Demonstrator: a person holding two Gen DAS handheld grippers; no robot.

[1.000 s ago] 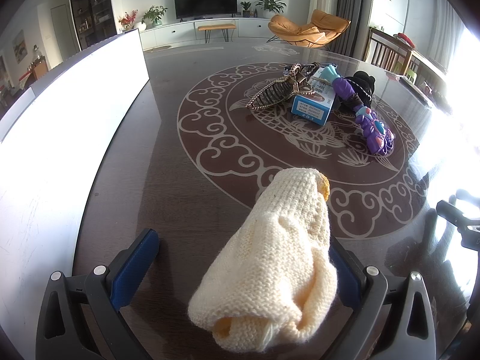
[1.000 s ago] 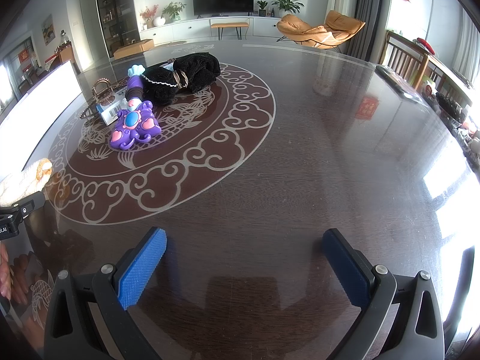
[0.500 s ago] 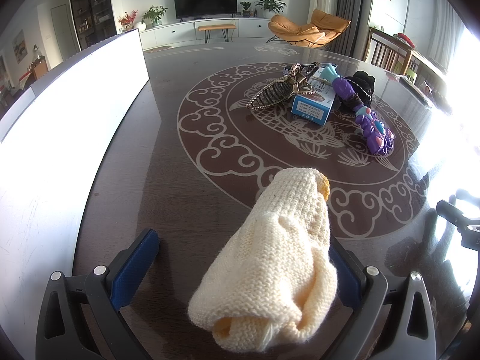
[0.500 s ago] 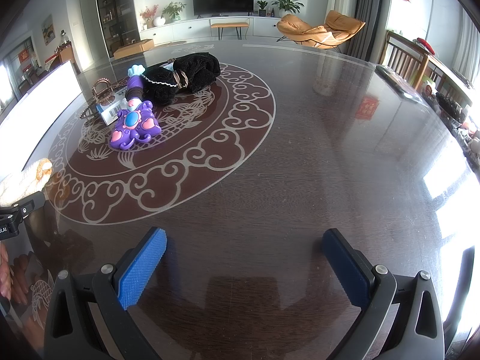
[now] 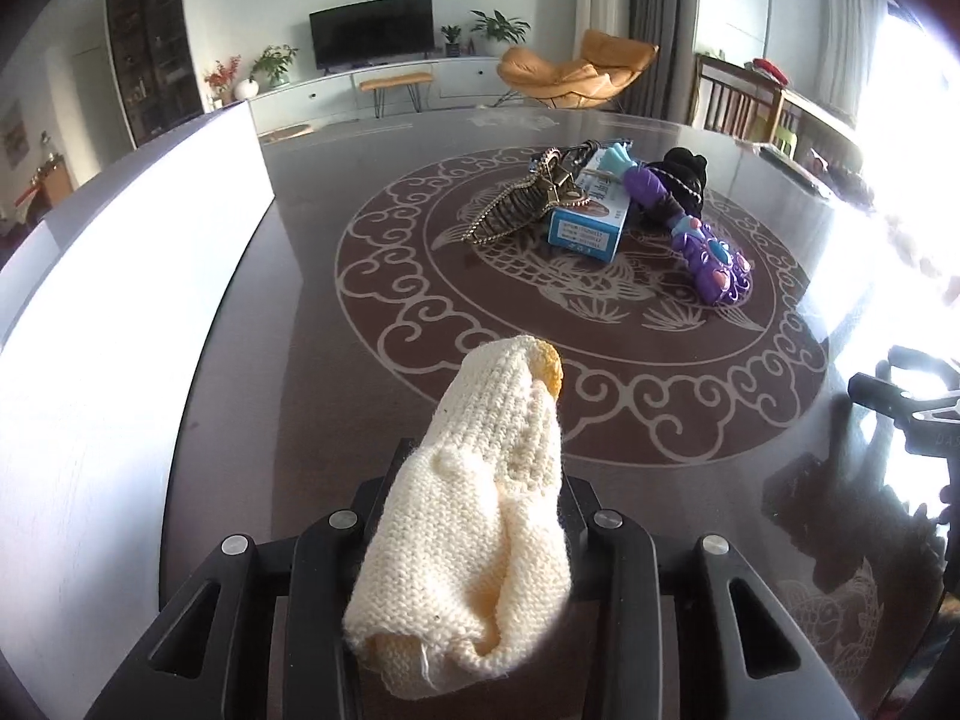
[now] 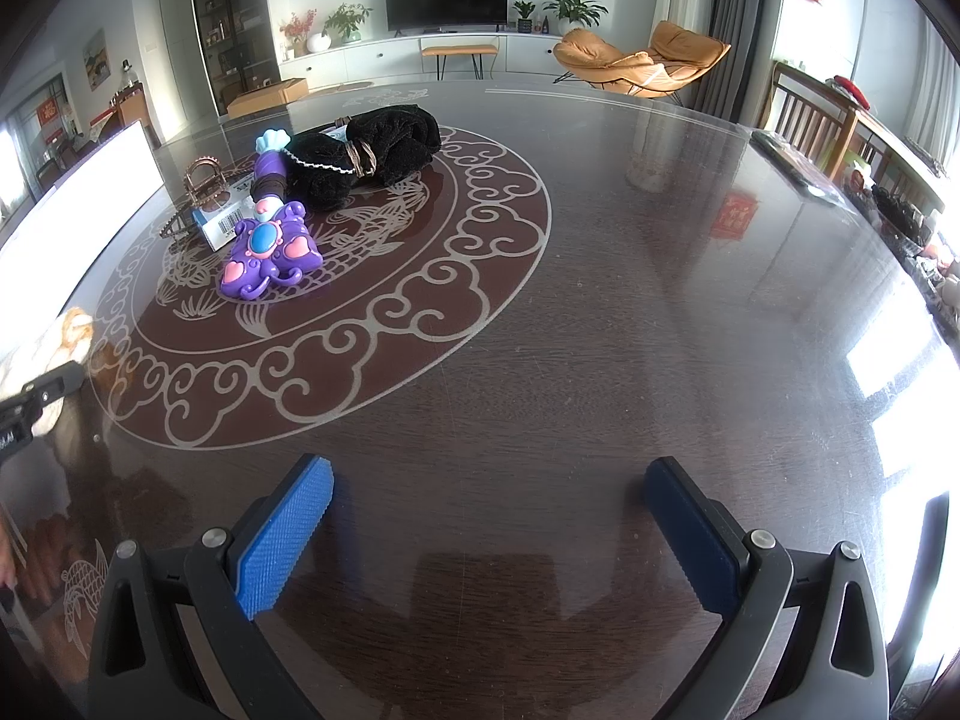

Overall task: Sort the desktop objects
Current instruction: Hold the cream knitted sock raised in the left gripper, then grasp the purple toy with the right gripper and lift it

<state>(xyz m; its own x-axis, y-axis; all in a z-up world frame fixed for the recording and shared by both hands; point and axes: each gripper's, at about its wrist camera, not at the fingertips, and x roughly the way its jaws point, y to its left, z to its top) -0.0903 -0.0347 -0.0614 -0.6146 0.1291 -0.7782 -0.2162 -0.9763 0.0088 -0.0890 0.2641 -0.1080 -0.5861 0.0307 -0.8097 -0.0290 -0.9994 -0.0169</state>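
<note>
Left gripper [image 5: 474, 516] is closing on the cream sock [image 5: 480, 516], pinched between its jaws near the table's [image 6: 600, 300] left edge. Right gripper [image 6: 489, 516] hangs wide open, empty, above bare tabletop.

We see strong daylight pouring in from the right of both views, burning the far right edge to white. The glossy dark worktop [image 6: 600, 300] mirrors that glare in bright patches and carries soft reflections of the room. A white panel [image 5: 120, 312] on the left of the left wrist view is overexposed. Fisheye bending curves every edge, and black vignetting fills the corners. The centre is sharp; the margins smear.
</note>
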